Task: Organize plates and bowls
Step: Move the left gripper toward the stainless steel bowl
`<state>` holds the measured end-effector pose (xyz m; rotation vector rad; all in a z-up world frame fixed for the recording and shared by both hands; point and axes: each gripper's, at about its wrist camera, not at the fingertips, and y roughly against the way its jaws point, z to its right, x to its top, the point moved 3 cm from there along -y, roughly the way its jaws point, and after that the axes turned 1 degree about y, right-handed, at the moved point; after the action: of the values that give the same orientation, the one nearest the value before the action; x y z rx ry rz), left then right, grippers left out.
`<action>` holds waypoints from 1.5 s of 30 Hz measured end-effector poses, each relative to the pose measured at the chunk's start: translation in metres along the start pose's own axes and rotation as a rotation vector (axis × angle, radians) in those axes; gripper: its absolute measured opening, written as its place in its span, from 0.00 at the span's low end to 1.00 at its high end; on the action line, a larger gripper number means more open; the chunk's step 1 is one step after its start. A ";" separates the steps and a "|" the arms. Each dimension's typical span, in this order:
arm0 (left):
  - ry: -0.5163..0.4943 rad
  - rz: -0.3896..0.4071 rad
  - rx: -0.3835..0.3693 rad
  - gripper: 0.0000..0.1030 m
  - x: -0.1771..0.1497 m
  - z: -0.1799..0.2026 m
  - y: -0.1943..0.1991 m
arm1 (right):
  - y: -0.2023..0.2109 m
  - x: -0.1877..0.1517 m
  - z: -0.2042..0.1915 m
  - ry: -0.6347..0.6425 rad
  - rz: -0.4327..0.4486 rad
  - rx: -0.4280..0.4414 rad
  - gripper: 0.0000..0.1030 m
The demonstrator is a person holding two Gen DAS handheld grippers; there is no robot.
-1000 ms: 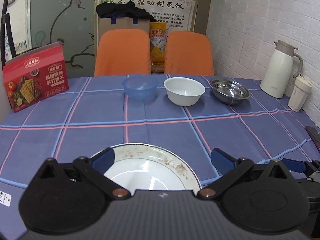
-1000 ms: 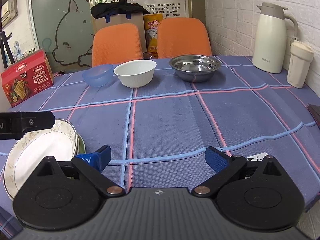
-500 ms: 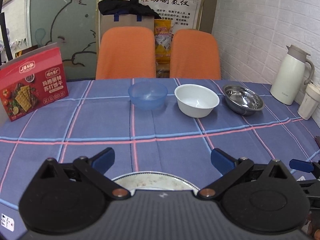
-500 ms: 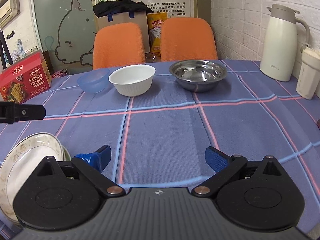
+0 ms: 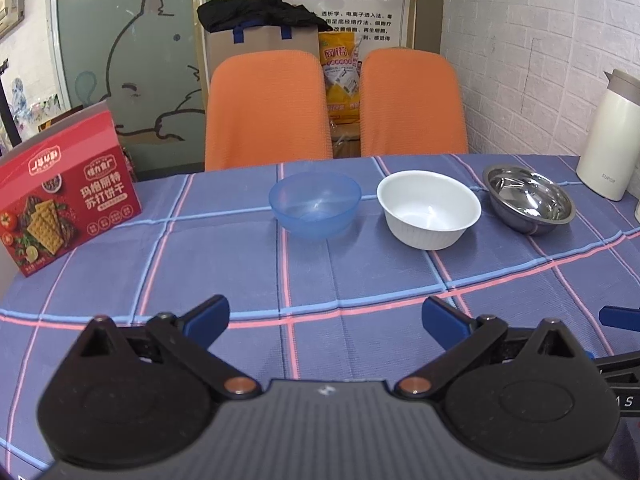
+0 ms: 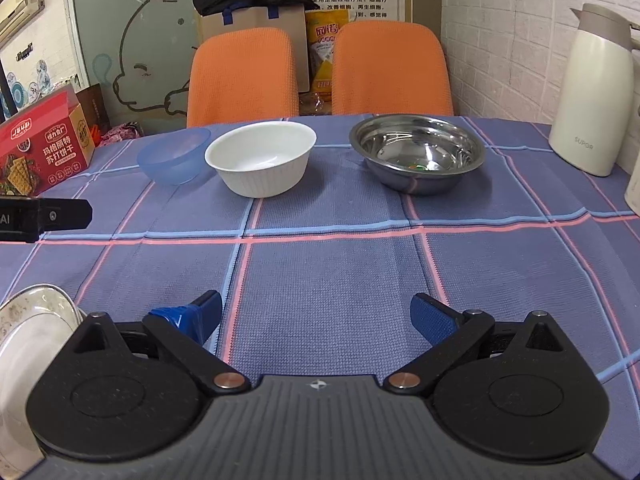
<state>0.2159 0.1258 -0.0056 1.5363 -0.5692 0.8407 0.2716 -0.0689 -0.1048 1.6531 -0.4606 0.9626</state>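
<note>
Three bowls sit in a row along the far side of my table: translucent blue plastic bowl [image 5: 315,205] on the left, white ribbed ceramic bowl [image 5: 429,209] in the middle, shiny stainless steel bowl [image 5: 528,198] on the right. All upright, empty as far as I can see, apart from each other, blue and white closer together. White plate with a speckled gold-patterned rim [image 6: 32,344] is at near left in the right wrist view, mostly hidden behind my right tool's body; something lies under it, can't tell what.

My left gripper [image 5: 325,316] has its blue fingertips spread wide, nothing between them, hovering over bare blue plaid tablecloth [image 5: 360,272]. My right gripper [image 6: 316,315] is also spread wide and empty, over the cloth just right of the plate. A black part of the left tool [image 6: 44,218] shows at the left edge of the right view.

Red cracker box [image 5: 64,196] stands at far left on the table. Cream thermos jug [image 6: 592,96] stands at far right by the white brick wall. Two orange chairs [image 5: 268,108] are behind the table.
</note>
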 end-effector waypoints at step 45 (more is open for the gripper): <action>-0.164 0.031 -0.075 0.99 0.016 0.090 0.015 | 0.044 -0.010 0.078 -0.009 0.034 -0.113 0.86</action>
<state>0.2310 0.0370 0.0164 1.5394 -0.7374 0.7131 0.2611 -0.1574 -0.0901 1.5532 -0.5416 0.9376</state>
